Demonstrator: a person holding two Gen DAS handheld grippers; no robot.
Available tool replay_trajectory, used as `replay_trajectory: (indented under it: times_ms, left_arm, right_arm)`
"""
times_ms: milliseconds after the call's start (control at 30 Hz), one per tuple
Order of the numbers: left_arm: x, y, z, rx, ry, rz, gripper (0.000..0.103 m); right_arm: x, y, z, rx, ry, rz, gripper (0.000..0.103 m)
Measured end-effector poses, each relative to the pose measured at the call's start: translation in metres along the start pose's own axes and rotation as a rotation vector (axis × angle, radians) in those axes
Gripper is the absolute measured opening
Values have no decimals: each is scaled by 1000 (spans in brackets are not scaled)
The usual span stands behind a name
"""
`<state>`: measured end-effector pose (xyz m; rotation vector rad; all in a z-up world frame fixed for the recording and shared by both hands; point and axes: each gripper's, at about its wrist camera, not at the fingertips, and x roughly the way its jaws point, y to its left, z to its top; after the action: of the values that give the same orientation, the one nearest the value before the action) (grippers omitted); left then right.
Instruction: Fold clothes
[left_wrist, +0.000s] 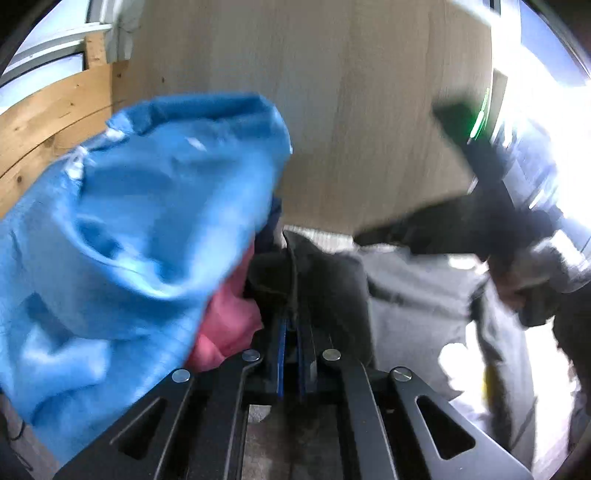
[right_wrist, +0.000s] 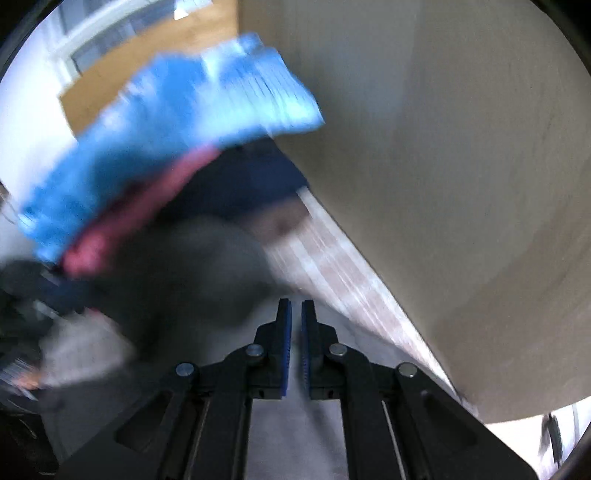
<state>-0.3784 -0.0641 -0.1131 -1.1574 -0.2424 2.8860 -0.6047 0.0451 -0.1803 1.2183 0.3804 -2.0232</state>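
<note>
Pale wood-grain tabletop (left_wrist: 369, 110) fills twelve o'clock in your left wrist view, with knotty pine boards (left_wrist: 48, 125) at ten o'clock and glaring window light at three. Your left gripper (left_wrist: 291, 325) has its blue-padded jaws brought together, pinching a fold of dark grey garment (left_wrist: 325, 280) that bunches right at the fingertips; a thin dark cord lies over that cloth. At nine o'clock a big crumpled blue garment (left_wrist: 129, 240) drapes over a pink garment (left_wrist: 229, 321), which shows just beside the left finger, at about seven o'clock of the tips. A light grey garment (left_wrist: 424, 306) spreads from centre toward four o'clock. Your right gripper (left_wrist: 373, 232) shows at two to three o'clock, black and motion-blurred, above that light grey cloth. From the right wrist view, heavily smeared, its jaws stand nearly together with only a slim gap, and you cannot tell whether any cloth is caught between them; pale grey fabric lies behind the tips. Blue cloth sits at eleven o'clock there, pink beneath it, a navy garment (right_wrist: 251, 177) under both, dark grey at nine.
</note>
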Motion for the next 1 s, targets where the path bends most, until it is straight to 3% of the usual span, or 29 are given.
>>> replay_trajectory:
  times_ms: [167, 367, 400, 433, 467, 533, 633, 700, 800, 833, 933, 1000]
  left_arm:
    - [-37, 18, -1, -66, -74, -55, 4]
    - [-51, 23, -20, -34, -37, -74, 4]
    - [-51, 21, -27, -16, -31, -58, 4]
    - [-50, 20, -31, -5, -22, -55, 4]
    - [-48, 20, -35, 4, -11, -54, 4]
    - [-44, 21, -42, 18, 6, -29, 4]
    - [-42, 26, -47, 27, 23, 2, 4]
    - [-39, 25, -48, 33, 32, 6, 4]
    - [-37, 23, -48, 39, 44, 9, 4]
    - [-37, 23, -48, 40, 47, 9, 4]
    - [-36, 21, -43, 49, 57, 12, 4]
    - [-40, 20, -40, 50, 48, 7, 4]
  right_arm:
    - [35, -14, -12, 27, 102, -80, 7]
    - [17, -13, 2, 52, 77, -130, 8]
    - [4, -10, 6, 50, 41, -73, 9]
    - [-8, -6, 10, 50, 6, -17, 19]
    - [-18, -4, 15, 58, -19, 43, 36]
    - [-37, -1, 28, 111, -77, 120, 50]
    - [-54, 0, 49, 150, -133, 291, 50]
    - [-49, 0, 63, 157, -96, 366, 50]
    - [-37, 8, 71, 128, -22, 393, 50]
    - [-32, 12, 74, 119, 14, 409, 48]
    - [-39, 29, 75, 54, 42, 422, 5]
    - [-59, 43, 78, -7, 6, 349, 5]
